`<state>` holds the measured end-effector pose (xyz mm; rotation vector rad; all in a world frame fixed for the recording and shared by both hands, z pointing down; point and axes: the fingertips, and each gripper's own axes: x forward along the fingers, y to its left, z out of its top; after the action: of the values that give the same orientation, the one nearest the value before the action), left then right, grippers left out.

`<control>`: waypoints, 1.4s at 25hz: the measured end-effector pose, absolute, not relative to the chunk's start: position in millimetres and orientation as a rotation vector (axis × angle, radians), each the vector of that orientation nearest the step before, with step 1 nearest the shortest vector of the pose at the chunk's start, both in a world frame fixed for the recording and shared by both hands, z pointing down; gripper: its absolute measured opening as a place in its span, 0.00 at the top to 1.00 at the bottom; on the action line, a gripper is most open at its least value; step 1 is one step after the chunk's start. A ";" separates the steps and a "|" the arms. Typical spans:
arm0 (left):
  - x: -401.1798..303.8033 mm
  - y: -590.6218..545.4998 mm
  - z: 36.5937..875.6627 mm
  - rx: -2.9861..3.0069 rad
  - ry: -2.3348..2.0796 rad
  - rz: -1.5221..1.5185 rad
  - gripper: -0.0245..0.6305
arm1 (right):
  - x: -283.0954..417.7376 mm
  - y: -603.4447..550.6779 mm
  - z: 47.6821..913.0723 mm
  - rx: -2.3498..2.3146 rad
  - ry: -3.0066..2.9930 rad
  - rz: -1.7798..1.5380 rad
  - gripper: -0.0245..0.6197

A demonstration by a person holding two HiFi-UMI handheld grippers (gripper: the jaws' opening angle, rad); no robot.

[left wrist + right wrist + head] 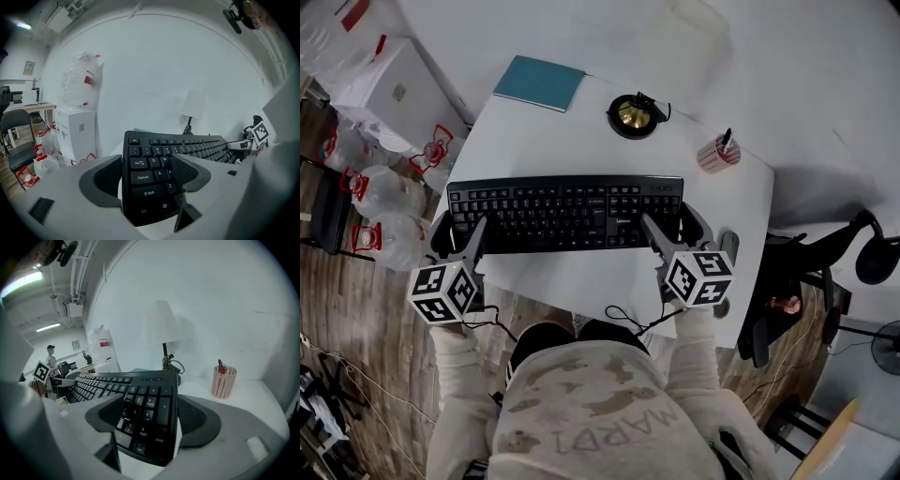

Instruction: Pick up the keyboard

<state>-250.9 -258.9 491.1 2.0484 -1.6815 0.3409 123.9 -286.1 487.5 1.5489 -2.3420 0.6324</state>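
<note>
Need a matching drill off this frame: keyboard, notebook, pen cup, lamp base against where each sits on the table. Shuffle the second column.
Things
1. keyboard
2. notebook
3. pen cup
4. lamp base

Places on the table
A. far side, about the middle
B. far left corner
C. near side, one end between the fingers of the left gripper, the other between those of the right gripper
D. toward the far right corner

Pairs: 1-C, 2-B, 3-D, 4-A
</note>
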 end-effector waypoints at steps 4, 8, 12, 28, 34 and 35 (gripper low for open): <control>-244.2 -260.5 466.8 2.092 -1.712 0.288 0.44 | 130.1 -287.2 459.9 1.587 -2.381 0.539 0.39; -237.9 -260.2 444.9 2.132 -1.744 0.259 0.44 | 136.4 -285.4 442.6 1.610 -2.404 0.499 0.39; -232.7 -258.1 427.2 2.156 -1.766 0.239 0.44 | 141.5 -282.6 427.0 1.626 -2.425 0.469 0.39; -217.9 -246.8 369.8 2.260 -1.800 0.092 0.44 | 155.3 -261.6 356.2 1.717 -2.477 0.248 0.39; -213.4 -244.4 346.1 2.308 -1.812 0.051 0.44 | 159.7 -253.4 332.8 1.756 -2.494 0.189 0.39; -212.5 -244.5 342.1 2.316 -1.815 0.043 0.44 | 160.6 -252.8 329.2 1.762 -2.497 0.179 0.39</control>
<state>-212.5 -244.5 342.1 2.3160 -1.8150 0.0434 160.6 -252.8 329.2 1.7619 -2.4970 0.1793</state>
